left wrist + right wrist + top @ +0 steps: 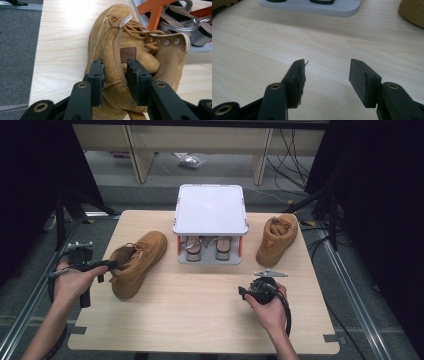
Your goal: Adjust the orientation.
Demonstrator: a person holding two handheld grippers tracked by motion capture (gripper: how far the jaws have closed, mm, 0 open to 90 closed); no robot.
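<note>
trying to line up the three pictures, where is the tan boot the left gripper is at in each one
High view: the tan boot lies left of centre on the table, its heel at the left gripper.
Left gripper view: it sits mid-frame, heel collar between the black jaws.
Right gripper view: a tan sliver at the top left corner may be it; too little shows to tell.
Shared landmark: the white shoe rack.

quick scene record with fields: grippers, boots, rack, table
left gripper: jaws on either side of the near boot's heel collar, a small gap at one pad
right gripper: open, nothing between jaws, over bare table
near boot: tan, on its sole, left of the rack
far boot: tan, right of the rack
rack: white top, shoes underneath
table: light wood
</note>
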